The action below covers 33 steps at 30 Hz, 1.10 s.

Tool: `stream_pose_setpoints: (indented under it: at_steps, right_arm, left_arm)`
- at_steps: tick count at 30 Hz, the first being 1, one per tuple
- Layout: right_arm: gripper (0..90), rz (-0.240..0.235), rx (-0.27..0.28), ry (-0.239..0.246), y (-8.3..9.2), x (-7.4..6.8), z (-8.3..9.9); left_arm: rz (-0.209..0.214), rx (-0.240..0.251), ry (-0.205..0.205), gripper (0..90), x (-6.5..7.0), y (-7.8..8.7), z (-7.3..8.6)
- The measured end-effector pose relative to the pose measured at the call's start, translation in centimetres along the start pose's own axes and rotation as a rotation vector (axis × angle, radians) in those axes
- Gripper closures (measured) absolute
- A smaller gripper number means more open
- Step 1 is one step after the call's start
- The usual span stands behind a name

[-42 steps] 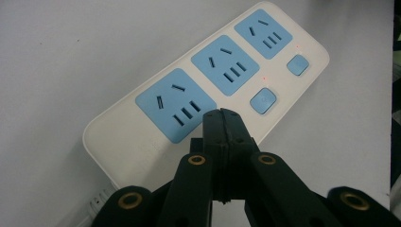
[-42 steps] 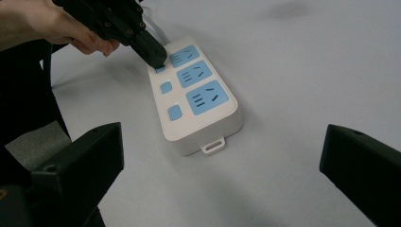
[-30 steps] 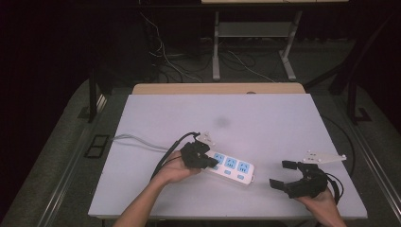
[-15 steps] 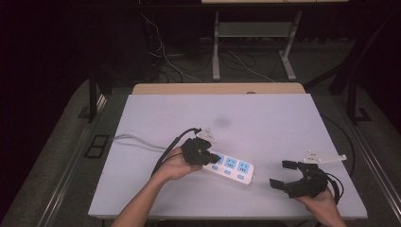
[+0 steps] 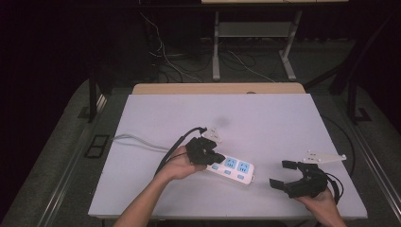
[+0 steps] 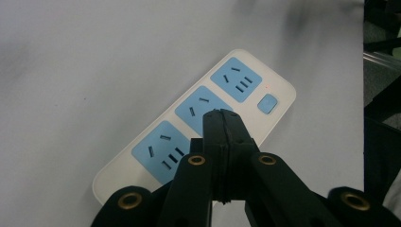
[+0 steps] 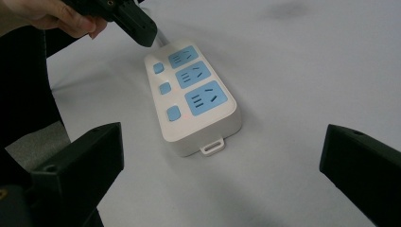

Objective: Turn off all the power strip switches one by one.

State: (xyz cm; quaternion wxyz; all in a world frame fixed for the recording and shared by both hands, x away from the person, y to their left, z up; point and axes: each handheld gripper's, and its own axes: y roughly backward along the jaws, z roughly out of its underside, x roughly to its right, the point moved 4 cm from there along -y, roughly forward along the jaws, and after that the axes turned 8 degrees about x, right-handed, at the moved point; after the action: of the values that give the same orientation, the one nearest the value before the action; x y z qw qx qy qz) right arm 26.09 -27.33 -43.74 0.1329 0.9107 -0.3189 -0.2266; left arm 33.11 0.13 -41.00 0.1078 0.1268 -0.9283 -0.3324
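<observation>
A white power strip with three blue sockets and blue buttons lies flat on the pale table, front middle. My left gripper hovers just above the strip's left end, jaws shut together with nothing between them. In the left gripper view the closed tips hang over the middle socket of the power strip. My right gripper rests near the front right, open wide and pointing at the strip. Its view has the power strip lengthwise ahead of the right gripper, and the left gripper above the far end.
The strip's grey cable runs left across the table and off its edge. A black gripper cable loops beside the left hand. Beyond the far wooden edge are desk legs and floor wires.
The left gripper has lifted a little off the strip's left end, still shut. The right gripper and the strip have stayed put.
</observation>
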Motion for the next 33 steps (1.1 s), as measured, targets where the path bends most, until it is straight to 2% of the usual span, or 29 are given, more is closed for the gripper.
stream_pose_setpoints:
  at_steps: [14, 33]
  right_arm:
    - [0.3, -0.001, 0.003, -0.002, 0.1, 0.1, 0.0]
    - [0.3, 0.0, 0.003, -0.001, 0.2, 0.2, 0.0]
  left_arm:
    - [0.032, -0.023, -0.032, 89.3, 1.0, -1.9, -0.5]
    - [0.041, -0.075, -0.046, 89.3, 1.4, -3.3, 0.2]
